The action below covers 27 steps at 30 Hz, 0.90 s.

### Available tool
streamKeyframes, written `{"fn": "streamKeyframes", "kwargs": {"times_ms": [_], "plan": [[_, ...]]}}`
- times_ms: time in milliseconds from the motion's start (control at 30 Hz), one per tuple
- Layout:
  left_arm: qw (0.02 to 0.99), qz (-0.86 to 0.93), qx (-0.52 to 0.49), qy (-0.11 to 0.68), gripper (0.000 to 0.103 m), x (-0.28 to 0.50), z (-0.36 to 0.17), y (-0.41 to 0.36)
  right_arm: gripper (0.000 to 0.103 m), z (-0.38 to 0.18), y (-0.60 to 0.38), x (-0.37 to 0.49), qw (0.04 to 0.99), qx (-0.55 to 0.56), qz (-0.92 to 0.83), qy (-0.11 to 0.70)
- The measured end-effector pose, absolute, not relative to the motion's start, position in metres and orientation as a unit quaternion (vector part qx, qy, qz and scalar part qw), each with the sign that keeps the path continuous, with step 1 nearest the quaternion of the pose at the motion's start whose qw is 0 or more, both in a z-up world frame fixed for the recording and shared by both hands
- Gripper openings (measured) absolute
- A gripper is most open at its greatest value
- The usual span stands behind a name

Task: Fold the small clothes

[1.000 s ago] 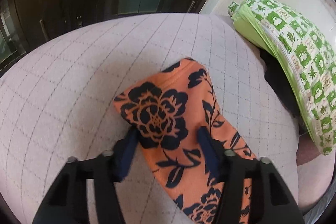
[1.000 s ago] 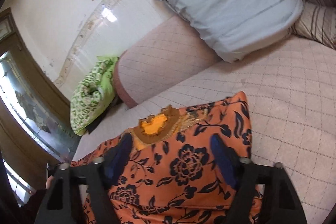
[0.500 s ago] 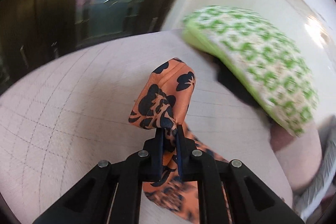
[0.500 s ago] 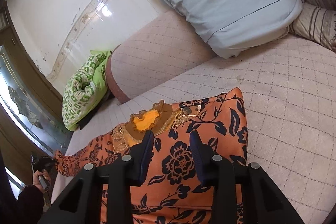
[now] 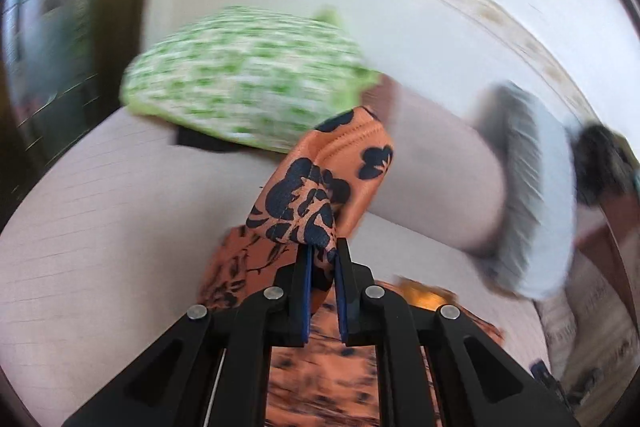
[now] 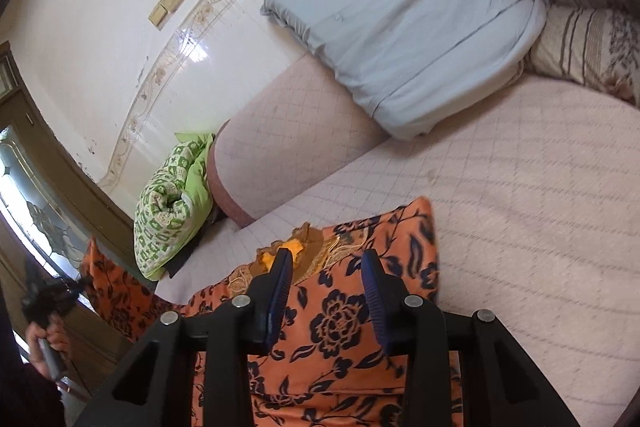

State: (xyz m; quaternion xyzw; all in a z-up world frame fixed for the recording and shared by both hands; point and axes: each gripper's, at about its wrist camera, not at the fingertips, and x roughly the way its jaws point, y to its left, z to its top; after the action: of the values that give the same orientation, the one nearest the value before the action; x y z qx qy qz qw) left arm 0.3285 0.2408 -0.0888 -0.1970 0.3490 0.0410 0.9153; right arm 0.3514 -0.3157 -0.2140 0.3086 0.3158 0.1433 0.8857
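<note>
1. The left gripper (image 5: 322, 259) is clamping its two blue pads tight on a fold of the orange floral garment (image 5: 320, 195); in the left wrist view the pinched sleeve end is bunching up above the jaws toward 12 o'clock.
2. In the right wrist view the same gripper (image 6: 76, 287) is showing at about 9 o'clock, gripped by a hand (image 6: 48, 341), with the sleeve end of the garment lifted off the bed beside it.
3. The rest of the garment (image 6: 340, 327) is lying flat on the pale quilted bed cover (image 6: 520, 227), its yellow-trimmed neckline pointing toward 12 o'clock.
4. The right gripper (image 6: 326, 267) is sitting over the garment near the neckline with its blue pads standing apart; whether they are pressing the cloth between them cannot be told.
5. A green-and-white patterned pillow (image 6: 168, 203) is resting at about 10 o'clock from the garment, against the pink bolster (image 6: 288, 139).
6. A pale blue pillow (image 6: 408, 27) is lying on the bolster toward 1 o'clock, with a striped cushion (image 6: 592, 47) just beside it at 2 o'clock.
7. The left wrist view is blurring the green pillow (image 5: 248, 75) and the walls.
</note>
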Motion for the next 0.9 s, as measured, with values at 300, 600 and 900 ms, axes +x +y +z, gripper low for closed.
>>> {"fn": "streamKeyframes", "kwargs": {"times_ms": [300, 600, 900], "plan": [[0.908, -0.091, -0.144, 0.382, 0.009, 0.349, -0.087, 0.049, 0.038, -0.210, -0.361, 0.340, 0.876, 0.353, 0.137, 0.299], [0.858, -0.149, -0.146, 0.470, 0.010, 0.358, -0.179, -0.075, 0.039, -0.222, -0.395, 0.340, 0.853, 0.393, 0.144, 0.312], [0.841, -0.175, -0.153, 0.488, 0.048, 0.323, -0.196, -0.050, 0.068, -0.243, -0.374, 0.355, 0.813, 0.417, 0.181, 0.364]]}}
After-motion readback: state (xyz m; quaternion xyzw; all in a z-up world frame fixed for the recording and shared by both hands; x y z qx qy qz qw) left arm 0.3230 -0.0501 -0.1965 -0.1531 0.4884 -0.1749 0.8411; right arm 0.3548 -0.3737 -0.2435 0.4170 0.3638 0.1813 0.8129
